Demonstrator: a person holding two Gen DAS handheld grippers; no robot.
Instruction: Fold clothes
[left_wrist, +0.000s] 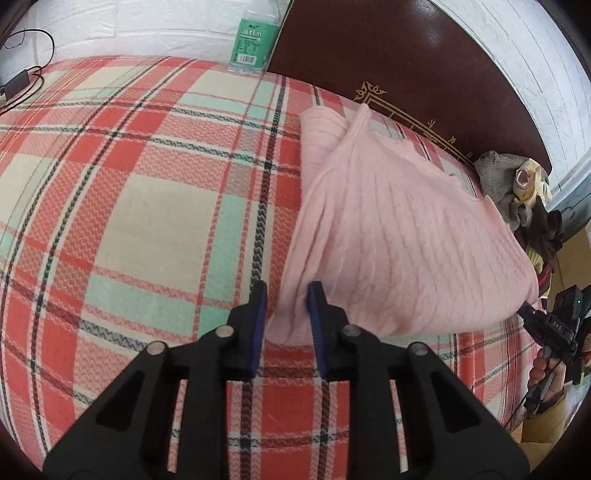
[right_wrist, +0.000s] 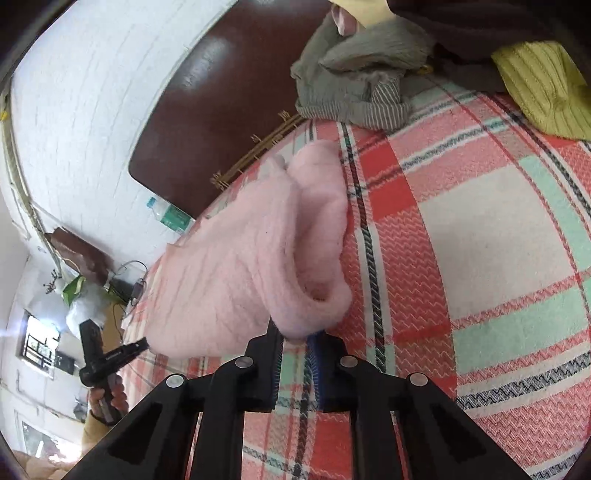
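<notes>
- Pink cable-knit sweater (left_wrist: 388, 236) lying partly folded on the plaid bedspread (left_wrist: 129, 206), toward the dark headboard (left_wrist: 388, 55); near hem lifting off the cover at two corners.
- Left gripper (left_wrist: 286, 291) clamping down on the sweater's near-left corner; blue pads (left_wrist: 314, 302) pressing a tuck of pink knit between them, jaws narrow.
- Right gripper (right_wrist: 295, 334) pinching the opposite near corner, a rolled lip of pink knit bunching right at the fingertips, jaws nearly together.
- Each gripper showing in the other's view: right one (left_wrist: 526, 310) biting the sweater's edge at the far right of the left wrist view, a hand (left_wrist: 546, 373) wrapping its handle; left one (right_wrist: 144, 345) touching the sweater's far edge in the right wrist view, a hand (right_wrist: 110, 398) gripping below.
- Sweater (right_wrist: 251, 266) sagging between the two holds, surface blurring in the right wrist view.
- Heap of other garments (right_wrist: 354, 74) sitting beyond the sweater near the headboard: grey knit, striped piece, yellow ribbed item (right_wrist: 546, 85), something dark.
- Water bottle with green label (left_wrist: 255, 40) standing at the bedspread's far edge, just beside the headboard, against a white brick wall (left_wrist: 147, 26).
- Black cable and adapter (left_wrist: 22, 77) lying at the far left edge.
</notes>
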